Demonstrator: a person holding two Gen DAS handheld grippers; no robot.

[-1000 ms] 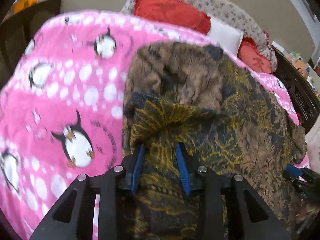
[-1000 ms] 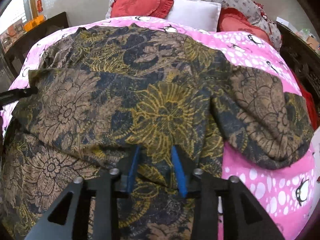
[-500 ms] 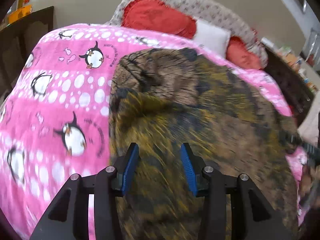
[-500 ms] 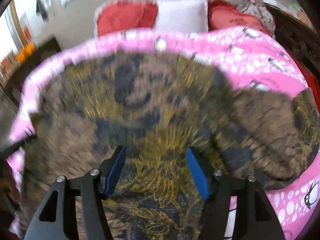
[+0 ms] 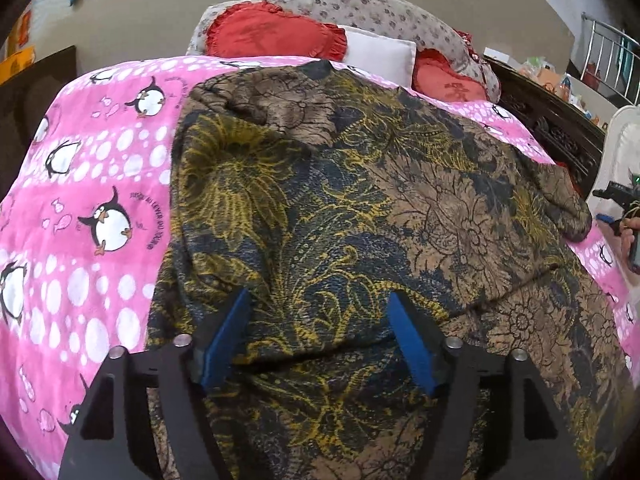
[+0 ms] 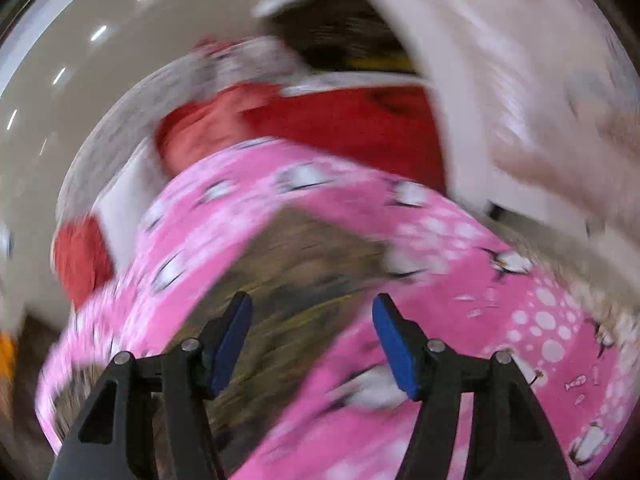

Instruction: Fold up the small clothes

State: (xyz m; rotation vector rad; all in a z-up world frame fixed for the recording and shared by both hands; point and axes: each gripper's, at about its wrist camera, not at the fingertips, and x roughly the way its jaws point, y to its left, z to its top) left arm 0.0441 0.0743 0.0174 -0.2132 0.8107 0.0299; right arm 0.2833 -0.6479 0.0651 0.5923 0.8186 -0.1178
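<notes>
Right wrist view smeared; left wrist view cropped at its edges.

From my right wrist camera everything past the right gripper [image 6: 312, 312] is motion blur: the pink penguin-print blanket [image 6: 460, 320], the brown and yellow patterned fabric [image 6: 296, 264] and the red cushions [image 6: 340, 120] show only as streaks, and I cannot name the pale shape [image 6: 540, 100] at upper right. In my left wrist view the dark floral garment [image 5: 360, 200] runs under the gripper frame and off the lower edge, hiding its near hem. At the right edge, a hand [image 5: 632, 228] with a black device is cut off, too small to make out.
</notes>
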